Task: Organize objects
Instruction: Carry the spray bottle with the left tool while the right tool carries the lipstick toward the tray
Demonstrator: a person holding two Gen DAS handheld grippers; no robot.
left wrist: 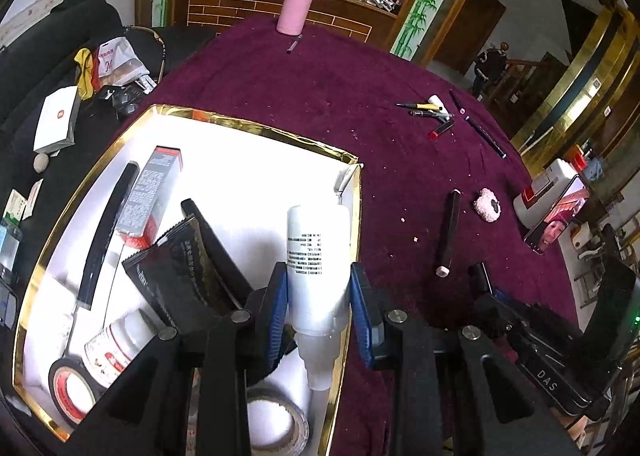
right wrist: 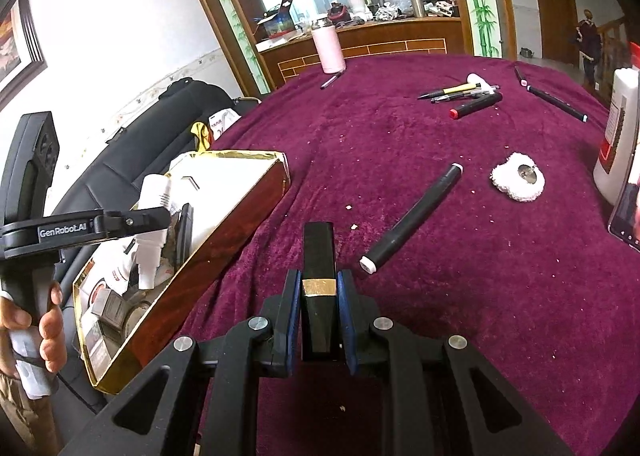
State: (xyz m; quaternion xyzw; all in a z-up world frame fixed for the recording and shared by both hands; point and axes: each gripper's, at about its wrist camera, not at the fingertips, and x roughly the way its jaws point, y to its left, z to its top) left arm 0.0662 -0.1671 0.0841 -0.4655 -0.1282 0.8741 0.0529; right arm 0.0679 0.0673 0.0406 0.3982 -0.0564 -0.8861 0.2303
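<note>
One white bottle (left wrist: 316, 272), black print, clear cap, over the gold-rimmed box (left wrist: 256, 124).

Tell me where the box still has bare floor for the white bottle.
Free: the white floor of the gold-rimmed box toward its far corner, beyond the red-and-grey carton and the white plastic bottle in the left gripper. Crowded: the near end, with the black foil sachet, tape rolls and a small red-labelled bottle.
</note>
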